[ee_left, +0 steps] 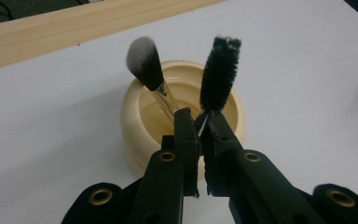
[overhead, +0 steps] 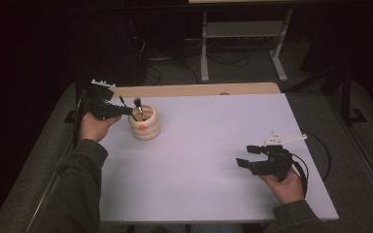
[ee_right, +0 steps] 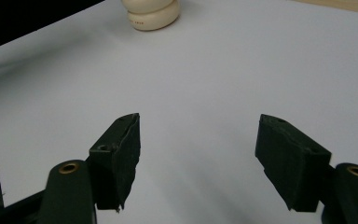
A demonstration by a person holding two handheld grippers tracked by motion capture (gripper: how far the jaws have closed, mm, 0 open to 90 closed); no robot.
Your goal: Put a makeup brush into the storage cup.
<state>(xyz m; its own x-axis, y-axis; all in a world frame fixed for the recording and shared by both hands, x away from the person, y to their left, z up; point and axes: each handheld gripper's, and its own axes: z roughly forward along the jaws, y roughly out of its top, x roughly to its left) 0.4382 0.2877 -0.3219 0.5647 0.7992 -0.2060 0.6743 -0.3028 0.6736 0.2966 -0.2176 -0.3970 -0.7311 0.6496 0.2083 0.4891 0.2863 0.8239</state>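
Observation:
A cream ribbed cup (overhead: 144, 127) stands at the table's far left. A makeup brush (ee_left: 145, 64) with dark, white-tipped bristles leans inside the cup (ee_left: 135, 116). My left gripper (ee_left: 200, 126) is shut on the thin wire stem of a black bristly brush (ee_left: 220, 72), which points up at the cup's near rim; its lower end is hidden by the jaws. From above, the left gripper (overhead: 126, 110) sits just left of the cup, with both brushes (overhead: 138, 103) showing over it. My right gripper (overhead: 244, 155) is open and holds nothing, low over the table's right part; its jaws are wide apart in the right gripper view (ee_right: 198, 140).
The white table top (overhead: 213, 141) has a wooden strip (overhead: 194, 90) along its far edge. A metal frame with cables (overhead: 243, 43) stands on the dark floor behind. The cup's base (ee_right: 151, 16) lies far ahead of the right gripper.

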